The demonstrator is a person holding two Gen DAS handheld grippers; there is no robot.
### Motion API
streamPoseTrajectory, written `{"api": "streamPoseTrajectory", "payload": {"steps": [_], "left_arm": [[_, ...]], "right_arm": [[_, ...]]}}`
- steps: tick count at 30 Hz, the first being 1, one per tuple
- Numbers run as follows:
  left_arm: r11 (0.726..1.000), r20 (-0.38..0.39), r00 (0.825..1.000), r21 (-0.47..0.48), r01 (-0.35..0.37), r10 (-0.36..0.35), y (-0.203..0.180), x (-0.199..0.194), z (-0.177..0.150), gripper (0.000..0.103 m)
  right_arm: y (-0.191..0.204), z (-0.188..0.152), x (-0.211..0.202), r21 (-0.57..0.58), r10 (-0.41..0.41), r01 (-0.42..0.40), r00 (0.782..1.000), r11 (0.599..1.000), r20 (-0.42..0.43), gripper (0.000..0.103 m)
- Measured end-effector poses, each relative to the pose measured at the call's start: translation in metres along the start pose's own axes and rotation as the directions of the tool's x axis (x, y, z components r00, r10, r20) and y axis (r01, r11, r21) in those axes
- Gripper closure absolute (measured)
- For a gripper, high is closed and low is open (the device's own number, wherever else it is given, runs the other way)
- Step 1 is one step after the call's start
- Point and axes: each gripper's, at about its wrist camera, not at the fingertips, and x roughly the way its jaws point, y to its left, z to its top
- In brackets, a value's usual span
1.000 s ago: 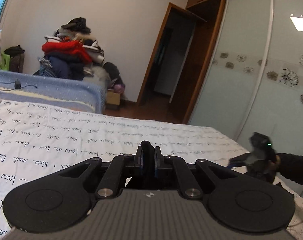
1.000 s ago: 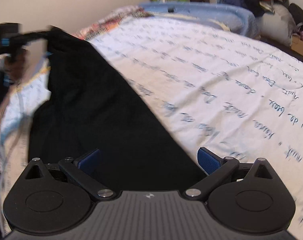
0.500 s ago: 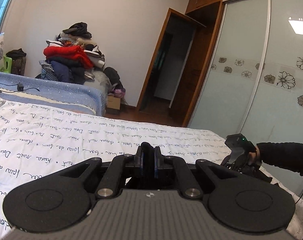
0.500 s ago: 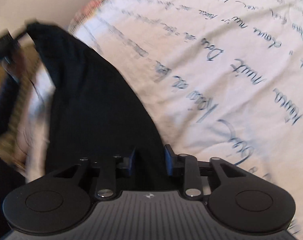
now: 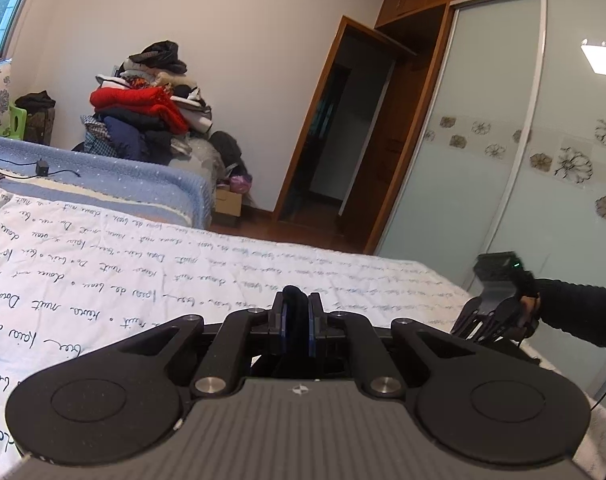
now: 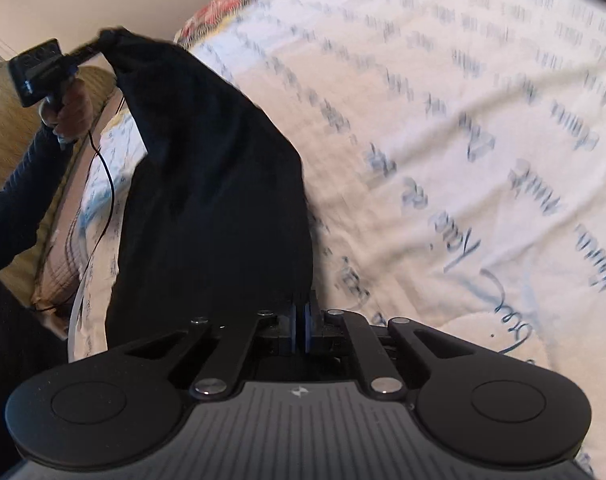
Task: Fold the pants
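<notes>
The black pants [image 6: 211, 184] hang stretched between both grippers above the white bedspread with blue handwriting [image 6: 463, 140]. My right gripper [image 6: 299, 330] is shut on the pants' near edge. My left gripper [image 5: 296, 320] is shut on a fold of the black pants [image 5: 293, 294]; in the right wrist view it shows at the upper left [image 6: 83, 50], holding the far corner up. In the left wrist view the right gripper [image 5: 483, 320] shows at the right, low over the bed's edge.
A second bed with a blue cover [image 5: 103, 176] stands beyond, with a heap of clothes [image 5: 151, 108] behind it. An open doorway [image 5: 343, 140] and sliding wardrobe doors [image 5: 523, 168] are at the right. A pillow [image 6: 19, 152] lies at the bed's left side.
My right gripper went from open to shut on the pants' edge. Both grippers then lifted, raising the pants off the bedspread.
</notes>
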Motion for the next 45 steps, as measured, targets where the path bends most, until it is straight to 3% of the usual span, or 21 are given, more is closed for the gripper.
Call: {"api": "streamPoseTrajectory", "payload": {"steps": [3,6,10,12,14,15,17,19,20,21,23,24,26,28,30,32,34,36,40,43,45], "left_arm": [[0.999,0.015,0.999,-0.034,0.035,-0.034,0.000,-0.023,-0.004,0.094],[0.988,0.001,0.999,-0.150,0.034,-0.034,0.017,-0.046,-0.027,0.099],[0.916,-0.087,0.996,-0.400,-0.038,0.003,0.054,-0.061,-0.085,0.096],[0.865,-0.120,0.993,-0.498,-0.066,0.006,0.063,-0.066,-0.107,0.096],[0.820,-0.138,0.990,-0.564,-0.100,0.026,0.062,-0.071,-0.114,0.095],[0.810,-0.148,0.988,-0.575,-0.114,0.034,0.058,-0.073,-0.112,0.094],[0.819,-0.183,0.982,-0.558,-0.136,0.038,0.042,-0.074,-0.106,0.083],[0.810,-0.216,0.975,-0.560,-0.173,0.059,0.026,-0.070,-0.102,0.033],[0.790,-0.226,0.971,-0.581,-0.196,0.075,0.019,-0.067,-0.103,0.021],[0.766,-0.238,0.967,-0.603,-0.221,0.092,0.015,-0.064,-0.106,0.012],[0.730,-0.252,0.964,-0.641,-0.235,0.090,0.010,-0.060,-0.113,0.019],[0.688,-0.269,0.957,-0.675,-0.266,0.107,0.011,-0.059,-0.117,0.020],[0.549,-0.292,0.944,-0.769,-0.329,0.155,0.017,-0.062,-0.134,0.020],[0.438,-0.340,0.917,-0.806,-0.398,0.209,0.024,-0.071,-0.149,0.022],[0.367,-0.342,0.913,-0.838,-0.404,0.224,0.030,-0.075,-0.161,0.021],[0.324,-0.360,0.906,-0.849,-0.417,0.224,0.036,-0.075,-0.165,0.029],[0.322,-0.347,0.912,-0.856,-0.403,0.220,0.035,-0.073,-0.166,0.042],[0.328,-0.364,0.901,-0.843,-0.426,0.235,0.038,-0.069,-0.161,0.052],[0.347,-0.407,0.880,-0.810,-0.472,0.245,0.036,-0.061,-0.158,0.061],[0.338,-0.405,0.877,-0.813,-0.474,0.258,0.035,-0.064,-0.156,0.062],[0.361,-0.401,0.870,-0.796,-0.486,0.288,0.033,-0.067,-0.152,0.063]], "right_arm": [[0.051,-0.010,-0.027,-0.053,0.011,-0.008,0.998,0.999,0.067,0.099],[0.110,-0.040,-0.027,-0.104,0.031,-0.025,0.998,0.994,0.051,0.099],[0.153,-0.089,0.021,-0.108,-0.005,-0.001,0.999,0.994,-0.051,0.100],[0.160,-0.106,0.048,-0.110,-0.059,0.047,0.993,0.993,-0.104,0.100],[0.162,-0.116,0.063,-0.100,-0.097,0.086,0.988,0.991,-0.117,0.100],[0.161,-0.118,0.064,-0.088,-0.106,0.096,0.989,0.991,-0.107,0.100],[0.161,-0.119,0.062,-0.071,-0.113,0.108,0.990,0.992,-0.087,0.100],[0.161,-0.119,0.054,-0.058,-0.118,0.115,0.992,0.992,-0.050,0.100],[0.162,-0.120,0.048,-0.052,-0.117,0.115,0.993,0.992,-0.032,0.099],[0.161,-0.119,0.044,-0.046,-0.120,0.119,0.993,0.992,-0.014,0.099],[0.159,-0.117,0.037,-0.025,-0.118,0.119,0.993,0.993,0.022,0.099],[0.157,-0.116,0.034,-0.019,-0.117,0.118,0.992,0.993,0.035,0.099],[0.156,-0.113,0.031,-0.012,-0.118,0.119,0.992,0.993,0.048,0.099],[0.156,-0.111,0.029,-0.014,-0.124,0.125,0.990,0.992,0.063,0.099],[0.158,-0.111,0.028,-0.020,-0.120,0.122,0.989,0.992,0.081,0.099],[0.158,-0.112,0.027,-0.021,-0.112,0.115,0.989,0.993,0.098,0.099],[0.157,-0.112,0.027,-0.020,-0.113,0.115,0.989,0.993,0.099,0.099],[0.157,-0.112,0.026,-0.023,-0.116,0.118,0.988,0.993,0.100,0.099],[0.159,-0.112,0.025,-0.030,-0.116,0.120,0.986,0.992,0.117,0.099],[0.158,-0.113,0.024,-0.019,-0.119,0.123,0.984,0.992,0.134,0.099],[0.157,-0.115,0.026,-0.014,-0.117,0.120,0.985,0.993,0.128,0.099]]}}
